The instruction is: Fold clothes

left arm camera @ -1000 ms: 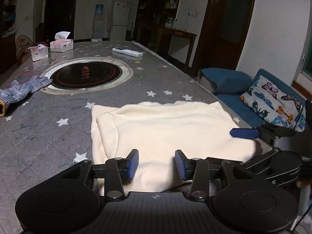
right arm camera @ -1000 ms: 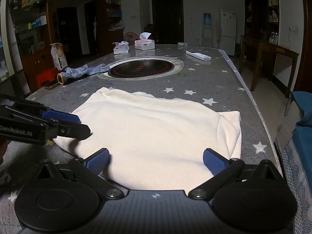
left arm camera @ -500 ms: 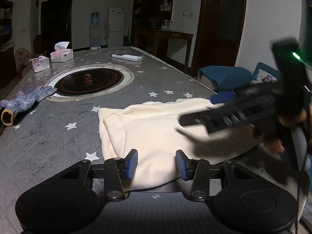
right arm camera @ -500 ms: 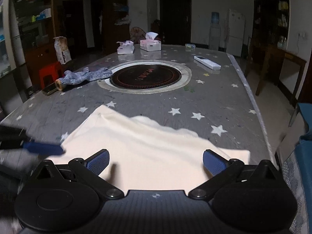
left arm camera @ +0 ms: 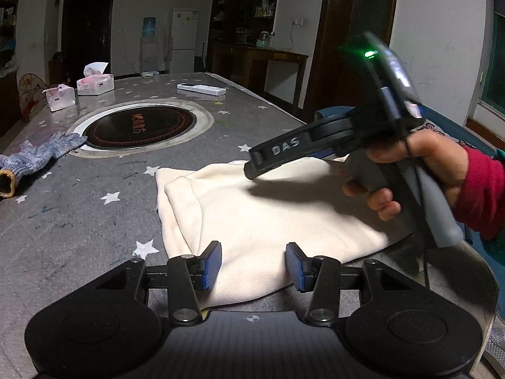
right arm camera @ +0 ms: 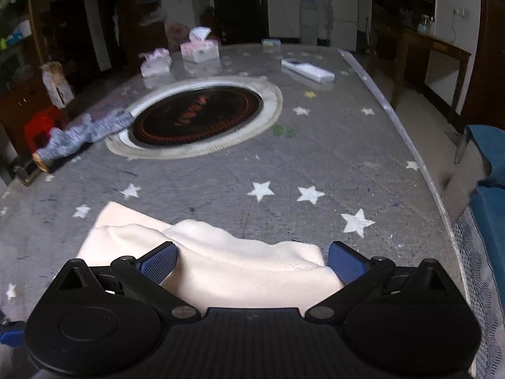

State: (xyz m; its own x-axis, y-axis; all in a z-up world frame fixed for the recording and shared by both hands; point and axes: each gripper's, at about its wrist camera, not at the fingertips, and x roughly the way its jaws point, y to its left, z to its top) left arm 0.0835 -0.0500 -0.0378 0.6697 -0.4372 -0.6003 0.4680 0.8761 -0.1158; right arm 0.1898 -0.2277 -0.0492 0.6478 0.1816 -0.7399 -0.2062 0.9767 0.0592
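Note:
A cream garment (left arm camera: 268,208) lies folded flat on the grey star-patterned table (left arm camera: 94,221), near its front right corner. My left gripper (left arm camera: 252,265) hovers at the garment's near edge, blue pads apart, with cloth lying between and under them but not pinched. In the left wrist view the right gripper (left arm camera: 255,165) hangs over the far part of the garment, held by a hand (left arm camera: 410,164) in a red sleeve. In the right wrist view the right gripper (right arm camera: 252,263) stands wide open over the garment's (right arm camera: 240,262) rumpled far edge, touching nothing.
A round black cooktop (left arm camera: 139,124) is set into the table's middle. A knit glove (left arm camera: 38,154) lies to its left, two tissue boxes (left arm camera: 94,82) and a white remote (left arm camera: 202,88) beyond. The table's right edge (right arm camera: 419,164) borders a blue sofa (right arm camera: 486,189).
The right gripper has travelled across the garment from its near side to its far edge, rising into the left wrist view. The left gripper has stayed where it was.

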